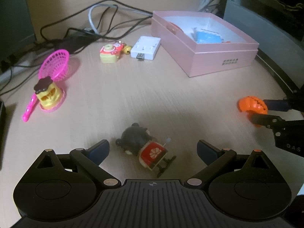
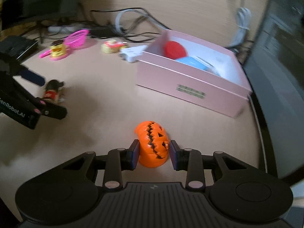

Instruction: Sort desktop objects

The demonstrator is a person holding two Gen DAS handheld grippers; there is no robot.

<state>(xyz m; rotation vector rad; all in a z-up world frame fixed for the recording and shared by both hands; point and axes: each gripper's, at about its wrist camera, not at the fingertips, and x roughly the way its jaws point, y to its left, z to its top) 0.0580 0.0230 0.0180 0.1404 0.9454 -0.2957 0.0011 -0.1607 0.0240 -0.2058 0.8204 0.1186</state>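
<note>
Centre of desk (image 1: 152, 98): bare, passable.
Far edge: cable tangle (image 1: 79, 32) obstructs.
Right: pink box (image 1: 205, 43) blocks.
Left: pink basket (image 1: 56, 64), toys crowd.

Pumpkin (image 2: 153, 144): orange w/ black zigzag mouth. Box (image 1: 218, 57): pale pink outside, white inside, w/ red disc (image 2: 174, 49) & blue item (image 1: 208, 37). Basket (image 1: 56, 64): hot pink mesh. Bear toy (image 1: 141, 145): black, red coat w/ white flower print. Table (image 1: 152, 98): light wood grain. Adapter (image 1: 145, 47): white.
</note>
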